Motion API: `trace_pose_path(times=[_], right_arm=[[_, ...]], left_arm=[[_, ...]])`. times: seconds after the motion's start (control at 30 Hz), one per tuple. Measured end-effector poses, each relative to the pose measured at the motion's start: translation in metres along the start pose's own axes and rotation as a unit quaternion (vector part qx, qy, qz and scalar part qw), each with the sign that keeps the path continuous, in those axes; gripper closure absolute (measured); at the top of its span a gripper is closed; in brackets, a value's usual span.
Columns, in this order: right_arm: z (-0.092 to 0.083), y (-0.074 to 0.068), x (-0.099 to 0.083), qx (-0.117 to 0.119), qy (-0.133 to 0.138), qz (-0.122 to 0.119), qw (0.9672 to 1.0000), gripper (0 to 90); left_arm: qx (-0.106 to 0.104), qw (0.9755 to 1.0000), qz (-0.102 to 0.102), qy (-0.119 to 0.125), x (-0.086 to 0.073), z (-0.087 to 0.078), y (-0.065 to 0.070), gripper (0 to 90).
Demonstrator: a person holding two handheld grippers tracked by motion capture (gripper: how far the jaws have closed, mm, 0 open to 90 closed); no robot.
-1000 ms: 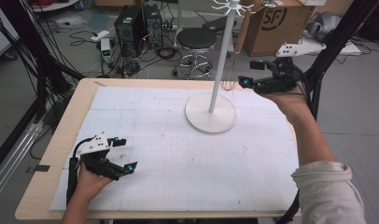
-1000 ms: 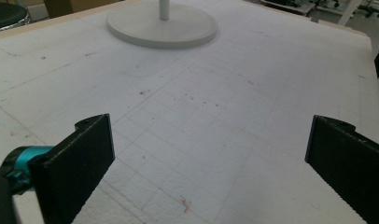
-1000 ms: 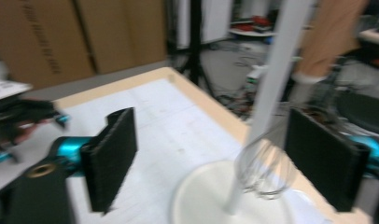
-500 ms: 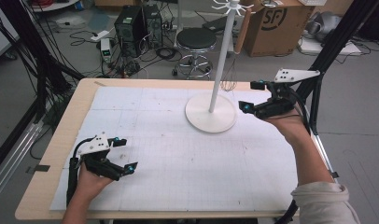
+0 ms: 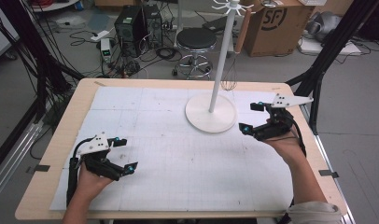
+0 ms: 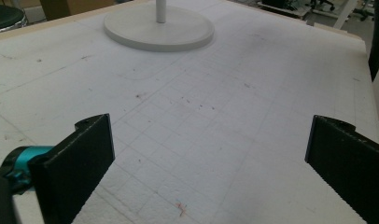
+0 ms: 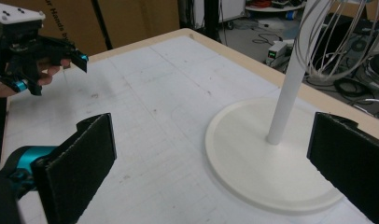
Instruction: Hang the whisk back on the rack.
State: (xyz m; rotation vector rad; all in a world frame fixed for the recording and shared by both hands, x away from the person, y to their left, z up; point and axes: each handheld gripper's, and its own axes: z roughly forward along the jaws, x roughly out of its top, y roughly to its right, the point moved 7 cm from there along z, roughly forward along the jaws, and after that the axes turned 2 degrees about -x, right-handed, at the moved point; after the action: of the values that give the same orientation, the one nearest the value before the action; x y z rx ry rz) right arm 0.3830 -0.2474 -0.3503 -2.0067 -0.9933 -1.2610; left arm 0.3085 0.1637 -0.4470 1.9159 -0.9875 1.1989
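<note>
A white stand rises from a round base (image 5: 211, 116) at the back middle of the table. Its pole (image 5: 221, 60) carries hooks at the top. A wire whisk (image 5: 230, 79) with a wooden handle hangs from one hook; its wires (image 7: 337, 42) show beside the pole. My right gripper (image 5: 250, 116) hovers low, just right of the base (image 7: 267, 158). Its jaws have just been opening and now stand open with nothing between them. My left gripper (image 5: 125, 153) rests open and empty at the front left, and the left gripper view has the base (image 6: 159, 32) far ahead of it.
A white gridded mat (image 5: 178, 154) covers most of the wooden table (image 5: 52, 154). Behind the table stand a stool (image 5: 196, 42), a cardboard box (image 5: 271, 23) and computer towers (image 5: 131, 23) among cables. Black frame legs (image 5: 318, 79) flank the table.
My right gripper has come down from beside the pole to just right of the base, with its jaws spread wider. The left gripper has stayed put.
</note>
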Motion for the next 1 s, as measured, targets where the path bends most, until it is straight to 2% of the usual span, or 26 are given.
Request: trace_pose_path(times=[0.2, 0.37, 0.43, 0.57, 0.6, 0.63, 0.73, 0.8, 1.0], right_arm=[[0.003, -0.006, -0.022, 0.000, -0.001, 0.002, 1.0000, 0.3], [0.006, -0.009, -0.039, -0.001, -0.002, 0.019, 0.9998, 0.3], [0.007, -0.010, -0.046, -0.002, -0.021, 0.022, 0.9995, 0.3], [0.008, -0.016, -0.048, -0.003, -0.027, 0.009, 0.9996, 0.3], [0.008, -0.019, -0.048, -0.001, -0.015, 0.006, 0.9999, 0.3], [0.008, -0.020, -0.050, 0.002, -0.011, 0.008, 0.9999, 0.3], [0.011, -0.022, -0.063, 0.001, -0.026, 0.015, 0.9995, 0.3], [0.012, -0.022, -0.070, 0.001, -0.026, 0.022, 0.9994, 0.3], [0.013, -0.021, -0.083, -0.008, -0.032, 0.029, 0.9990, 0.3]], left_arm=[[-0.004, 1.0000, 0.001, 0.001, 0.000, 0.001, 0.001, 1.9], [-0.002, 1.0000, -0.001, 0.000, 0.000, 0.001, 0.000, 1.9], [-0.002, 1.0000, -0.001, 0.000, 0.000, 0.001, 0.000, 1.9], [-0.003, 1.0000, 0.000, 0.000, 0.000, 0.001, 0.001, 1.9], [-0.003, 1.0000, 0.000, 0.000, 0.000, 0.001, 0.000, 1.9], [-0.002, 1.0000, 0.000, 0.000, 0.000, 0.001, 0.000, 1.9], [-0.003, 1.0000, 0.000, -0.001, -0.001, 0.002, 0.001, 1.9], [-0.005, 1.0000, 0.000, -0.002, -0.001, 0.002, 0.001, 1.9], [-0.004, 1.0000, 0.001, -0.003, -0.001, 0.002, 0.002, 1.9]])
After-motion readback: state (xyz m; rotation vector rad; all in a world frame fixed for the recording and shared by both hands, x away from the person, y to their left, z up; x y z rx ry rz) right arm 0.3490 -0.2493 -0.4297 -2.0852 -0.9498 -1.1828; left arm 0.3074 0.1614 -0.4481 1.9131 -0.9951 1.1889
